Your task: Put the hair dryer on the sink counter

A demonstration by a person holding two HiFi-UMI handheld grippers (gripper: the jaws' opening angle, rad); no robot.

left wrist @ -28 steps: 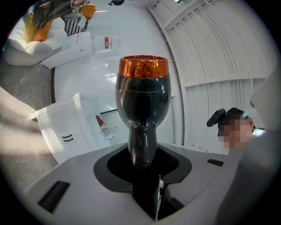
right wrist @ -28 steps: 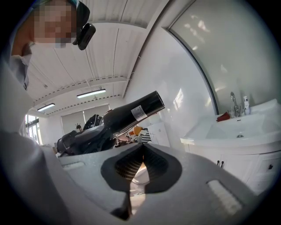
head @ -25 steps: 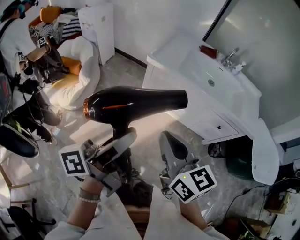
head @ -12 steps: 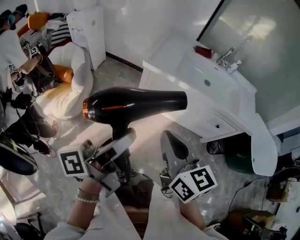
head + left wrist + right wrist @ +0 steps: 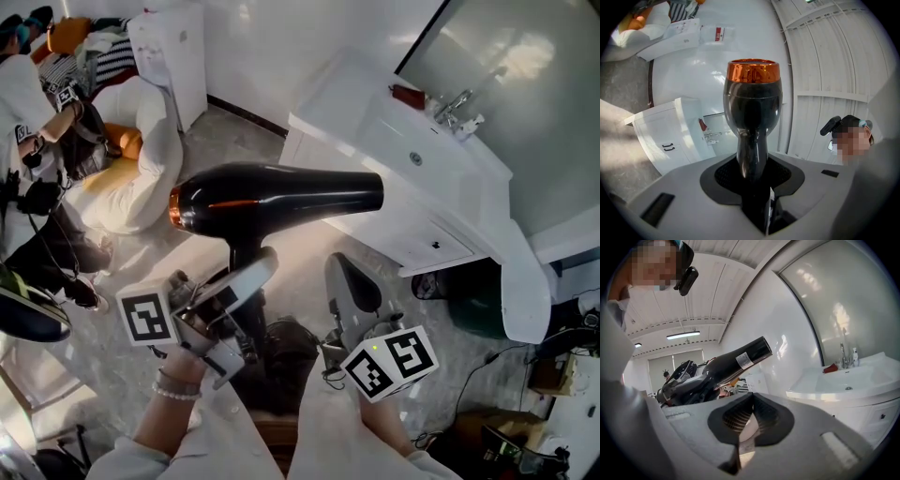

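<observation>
Counter (image 5: 347,94) at upper right draws slightly nearer as we carry the dryer (image 5: 281,195), clamped in our left gripper (image 5: 251,274), right gripper (image 5: 349,281) closed and empty.

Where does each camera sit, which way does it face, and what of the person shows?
Head view: on the head, steeply down over sink counter; left gripper, right gripper, forearms show.
Left gripper view: along jaws clamping the handle of the hair dryer; person's head at right.
Right gripper view: along shut, empty jaws toward the sink counter; head top left.
Shared: hair dryer, sink counter.
</observation>
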